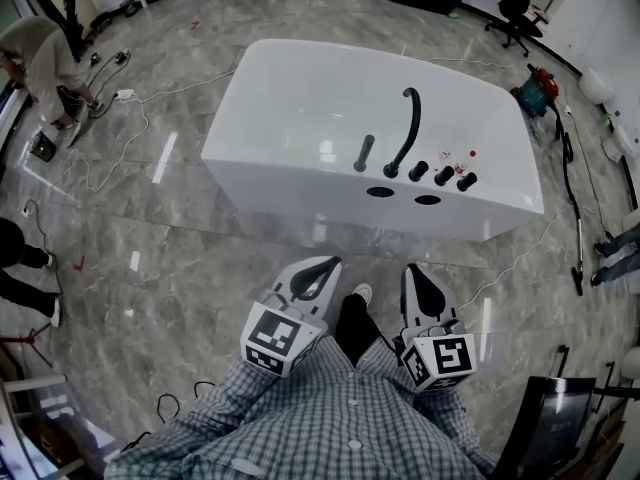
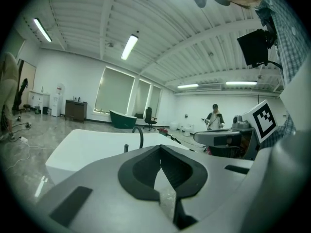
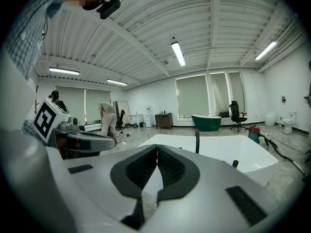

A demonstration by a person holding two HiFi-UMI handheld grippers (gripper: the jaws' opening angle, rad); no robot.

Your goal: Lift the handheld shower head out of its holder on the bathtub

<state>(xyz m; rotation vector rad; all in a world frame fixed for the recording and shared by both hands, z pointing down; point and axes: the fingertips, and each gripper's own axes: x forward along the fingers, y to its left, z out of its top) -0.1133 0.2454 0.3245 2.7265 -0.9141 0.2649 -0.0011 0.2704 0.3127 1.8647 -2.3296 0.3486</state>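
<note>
1. Nearest, two grippers are counted: the left gripper [image 1: 322,266] and the right gripper [image 1: 418,273]. Both are seen with jaws pressed together and nothing between them, and both are poised over the floor, well apart from the tub.
2. Further out, one white bathtub [image 1: 300,98] is seen. On its near rim one handheld shower head [image 1: 363,153] is seated upright in its holder, near one curved black spout [image 1: 407,128]. Three black knobs [image 1: 442,175] are lined up to the right.
3. The spout could be gripped by mistake, since both pieces are dark, slim and close together.
4. The shower head could be knocked sideways if the jaws are not opened before arrival.
5. The smooth handle could slip if pinched off-centre, and its hose, which is not visible, could catch in the holder.
6. Farthest, one bent-over person [image 1: 35,53] is seen, well clear of the tub.
</note>
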